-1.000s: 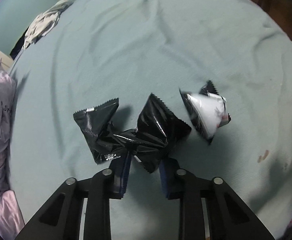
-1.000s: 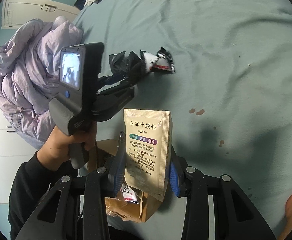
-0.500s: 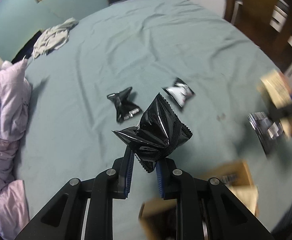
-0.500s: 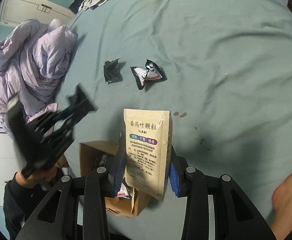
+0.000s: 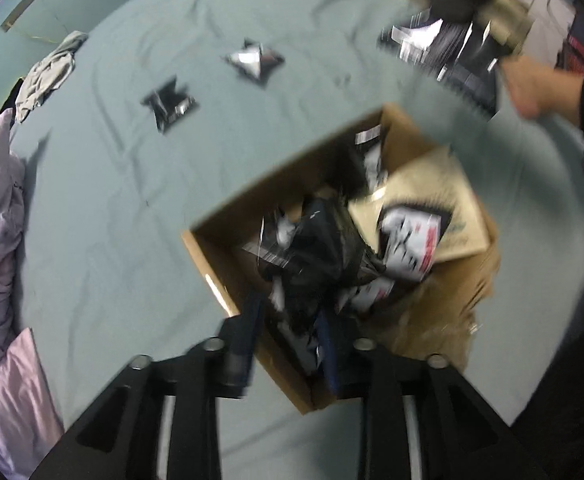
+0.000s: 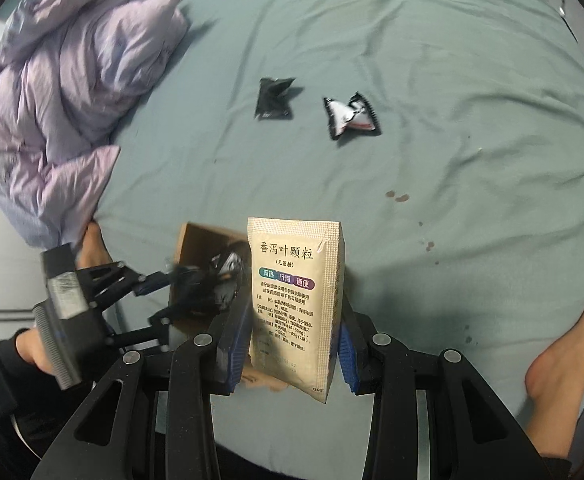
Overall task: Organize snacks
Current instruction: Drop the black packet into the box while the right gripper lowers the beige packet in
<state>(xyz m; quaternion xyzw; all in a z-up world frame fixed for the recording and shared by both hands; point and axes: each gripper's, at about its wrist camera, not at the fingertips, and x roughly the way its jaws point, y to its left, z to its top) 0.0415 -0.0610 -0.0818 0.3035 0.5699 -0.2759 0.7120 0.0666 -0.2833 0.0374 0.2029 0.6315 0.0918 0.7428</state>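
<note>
My left gripper point(image 5: 290, 320) hangs over an open cardboard box point(image 5: 212, 256) on the teal bed and is shut on a black snack packet point(image 5: 319, 256); the view is blurred. The box holds several black and white packets. My right gripper point(image 6: 293, 320) is shut on an upright beige sachet point(image 6: 295, 300) with Chinese print. In the right wrist view the box point(image 6: 196, 248) lies behind the sachet, with the left gripper point(image 6: 172, 292) at its opening. A black packet point(image 6: 272, 98) and a white-and-black packet point(image 6: 349, 118) lie on the sheet farther off.
A lilac duvet point(image 6: 60, 92) is piled at the left of the bed. Grey clothing point(image 5: 48, 72) lies at the far corner. A bare foot point(image 6: 563, 344) rests at the bed's right edge. Small dark stains point(image 6: 397, 196) mark the sheet.
My left gripper lifted one black packet off the sheet and swung it over the cardboard box. My right gripper kept the beige sachet and drew back slightly.
</note>
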